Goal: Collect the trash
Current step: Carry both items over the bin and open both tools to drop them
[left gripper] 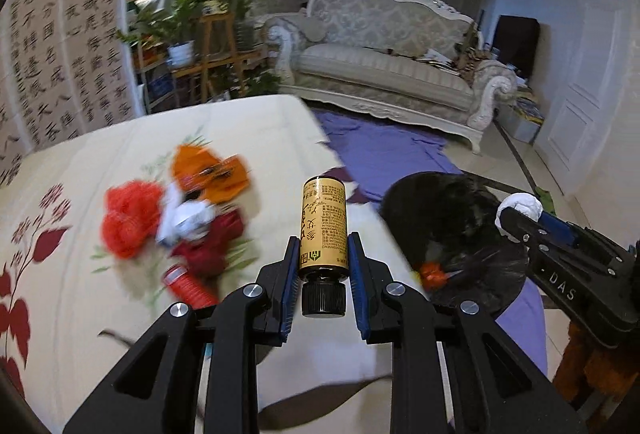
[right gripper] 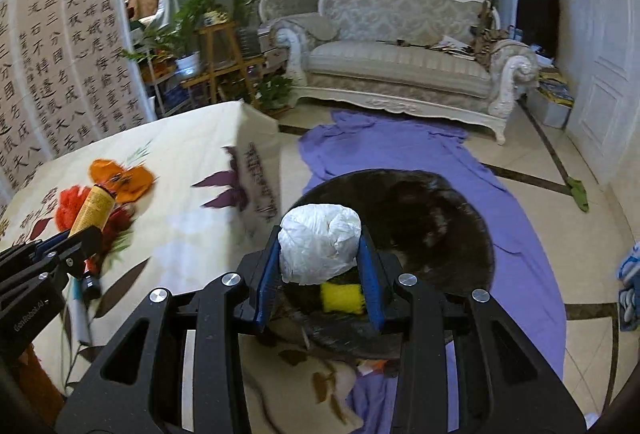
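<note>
My left gripper [left gripper: 323,252] is shut on a small yellow bottle [left gripper: 323,226] with a black cap, held above the cream floral tablecloth [left gripper: 120,154]. My right gripper [right gripper: 320,254] is shut on a crumpled white paper ball [right gripper: 318,244], hanging over the open black trash bag [right gripper: 432,218]. Something yellow [right gripper: 342,297] and something orange [left gripper: 432,272] lie inside the bag. A pile of trash stays on the table: orange wrappers [left gripper: 208,170], a red mesh ball [left gripper: 130,218], white paper [left gripper: 188,218], a red wrapper [left gripper: 212,246] and a red tube [left gripper: 188,284].
The black bag [left gripper: 452,226] sits just past the table's right edge, over a purple cloth [right gripper: 400,150] spread on the tiled floor. An ornate white sofa [left gripper: 384,62] stands behind. Plants on wooden stands [left gripper: 208,30] and a calligraphy screen [left gripper: 60,46] fill the left.
</note>
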Available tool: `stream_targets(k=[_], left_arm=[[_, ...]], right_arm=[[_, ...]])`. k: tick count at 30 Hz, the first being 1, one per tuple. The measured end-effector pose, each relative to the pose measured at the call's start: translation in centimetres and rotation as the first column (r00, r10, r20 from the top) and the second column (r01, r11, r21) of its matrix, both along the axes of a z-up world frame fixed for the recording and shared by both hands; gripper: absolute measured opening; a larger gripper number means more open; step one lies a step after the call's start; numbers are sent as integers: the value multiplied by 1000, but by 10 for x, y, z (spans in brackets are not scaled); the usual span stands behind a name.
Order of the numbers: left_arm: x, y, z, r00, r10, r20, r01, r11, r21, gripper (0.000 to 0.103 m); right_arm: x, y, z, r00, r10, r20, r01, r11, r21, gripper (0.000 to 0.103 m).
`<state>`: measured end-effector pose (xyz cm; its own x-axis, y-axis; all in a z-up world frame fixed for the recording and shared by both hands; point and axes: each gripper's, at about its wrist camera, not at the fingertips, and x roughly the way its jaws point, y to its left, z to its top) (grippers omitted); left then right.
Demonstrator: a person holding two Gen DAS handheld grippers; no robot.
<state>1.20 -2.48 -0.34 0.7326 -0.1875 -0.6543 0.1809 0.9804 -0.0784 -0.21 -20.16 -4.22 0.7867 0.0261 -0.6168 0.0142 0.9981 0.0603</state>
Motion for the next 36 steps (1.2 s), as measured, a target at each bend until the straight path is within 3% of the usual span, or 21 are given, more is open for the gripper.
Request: stream_targets(k=[21, 25, 26, 27, 29, 36], left_arm=[[67, -96, -26, 993, -113, -29, 116, 988, 102, 25], [76, -103, -30, 992, -122, -36, 125, 986, 114, 25], [76, -105, -32, 991, -125, -41, 129, 985, 114, 31], [78, -106, -33, 991, -128, -44, 132, 985, 113, 44], [79, -106, -33, 992, -124, -38, 127, 985, 113, 56], [82, -107, -34, 993, -106, -43, 110, 987, 120, 65]], right_arm=[[45, -59, -16, 997, -78, -12, 78, 997, 12, 36], [53, -68, -19, 996, -91, -13, 91, 996, 19, 41], [55, -70, -20, 995, -95, -14, 95, 995, 21, 48], [55, -72, -20, 995, -101, -11, 101, 995, 22, 51], [56, -75, -20, 994, -108, -8, 108, 994, 29, 54], [53, -84, -21, 991, -135, -10, 135, 990, 39, 55]])
